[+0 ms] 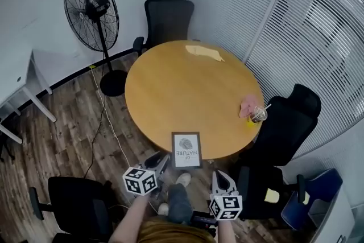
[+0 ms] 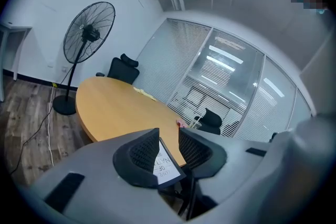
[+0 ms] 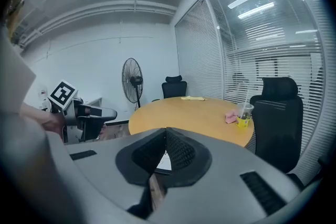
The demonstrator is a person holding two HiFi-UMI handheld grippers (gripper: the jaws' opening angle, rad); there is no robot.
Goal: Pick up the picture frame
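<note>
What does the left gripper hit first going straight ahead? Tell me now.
Probably the picture frame, which shows between the open jaws of the left gripper, at the near edge of the table. Depth is unclear; it might pass just over it.

Right tool point(image 3: 166, 131) has its jaw tips pressed together, nothing pinched in there. Through the slit lower down you can see a bit of the picture frame point(image 3: 164, 162) at the near edge of the round wooden table point(image 3: 194, 113). A cup with a straw point(image 3: 244, 114) sits right next to a pink thing point(image 3: 231, 118) over on the right side. The fan point(image 3: 132, 77) stands behind the table, and the left tool point(image 3: 100, 115) is off to the left.
</note>
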